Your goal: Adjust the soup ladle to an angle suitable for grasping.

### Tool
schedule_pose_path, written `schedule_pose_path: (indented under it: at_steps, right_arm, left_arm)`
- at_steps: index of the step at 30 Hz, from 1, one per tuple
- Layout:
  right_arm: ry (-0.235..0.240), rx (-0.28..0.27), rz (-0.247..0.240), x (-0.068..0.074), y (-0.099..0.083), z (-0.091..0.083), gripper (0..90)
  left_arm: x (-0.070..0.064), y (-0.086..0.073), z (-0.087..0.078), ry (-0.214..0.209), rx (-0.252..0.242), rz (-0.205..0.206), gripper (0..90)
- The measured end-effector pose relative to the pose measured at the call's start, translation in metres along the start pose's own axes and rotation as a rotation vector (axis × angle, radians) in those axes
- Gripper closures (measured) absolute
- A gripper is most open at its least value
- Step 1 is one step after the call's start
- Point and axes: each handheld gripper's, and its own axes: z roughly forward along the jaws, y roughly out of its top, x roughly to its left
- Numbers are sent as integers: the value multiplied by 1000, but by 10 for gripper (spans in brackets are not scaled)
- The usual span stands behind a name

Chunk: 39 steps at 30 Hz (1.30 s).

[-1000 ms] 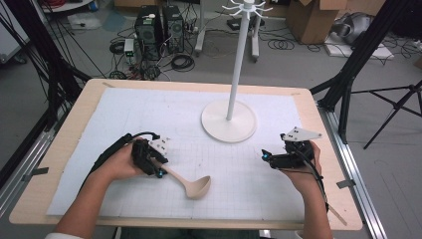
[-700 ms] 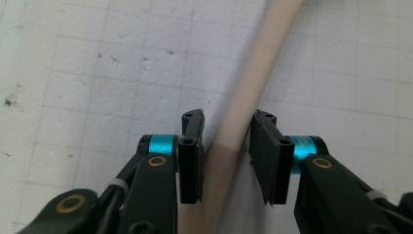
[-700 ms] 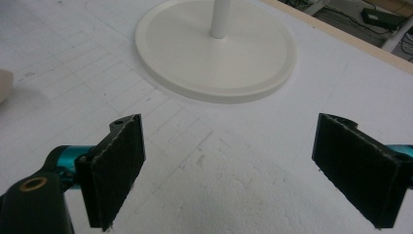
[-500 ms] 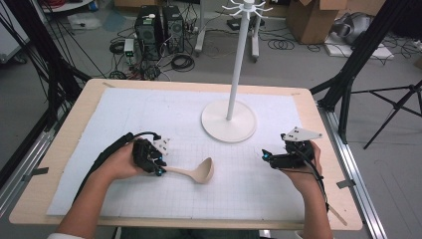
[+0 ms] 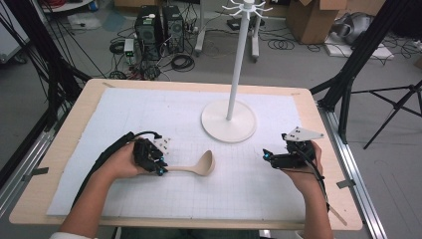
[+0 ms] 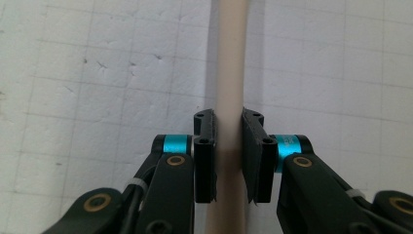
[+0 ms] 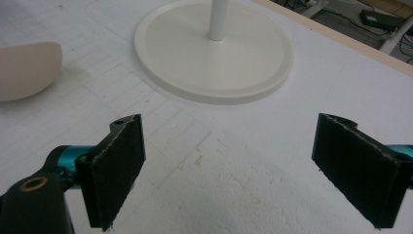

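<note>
Your left gripper (image 5: 160, 168) is clamped on the handle of the beige ladle (image 5: 196, 167), both pads pressed against its sides, with the bowl pointing toward the middle of the white mat (image 5: 124, 114) and lying just in front of the stand's round base (image 5: 229, 122). Your right gripper (image 5: 267, 156) rests over the mat's right side, jaws spread wide and holding nothing, well apart from the ladle.

one beige plastic ladle (image 5: 195, 167) with a long straight handle. one white metal stand (image 5: 229, 121) with a round flat base and a tall thin pole. two black two-jaw grippers, left gripper (image 5: 160, 171) and right gripper (image 5: 265, 156). one white gridded mat (image 5: 124, 114) on one pale wooden desk (image 5: 74, 107).
</note>
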Motion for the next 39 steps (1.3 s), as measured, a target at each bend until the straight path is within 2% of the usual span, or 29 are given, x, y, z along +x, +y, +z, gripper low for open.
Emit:
schedule_pose_path:
  at_steps: [8,12,14,21,26,34,39]
  right_arm:
    - [-2,-7,-2,-1,1,-2,113]
    - [-2,-6,-2,-1,1,-2,114]
    - [-1,-7,-2,-1,1,-2,113]
    - [-1,-18,4,-2,1,-6,114]
    - [-2,-23,5,-3,1,-7,113]
    - [0,-31,9,-5,1,-10,113]
    - [0,-32,15,-5,2,-11,113]
  left_arm:
    - [0,5,2,7,-3,2,768]
    - [3,14,3,-10,-2,7,768]
    - [4,19,5,-9,-16,8,768]
    - [5,45,16,-19,-5,50,768]
    - [6,59,23,-30,-8,54,768]
    - [8,86,38,-26,-5,73,767]
    - [9,104,49,-35,-21,78,767]
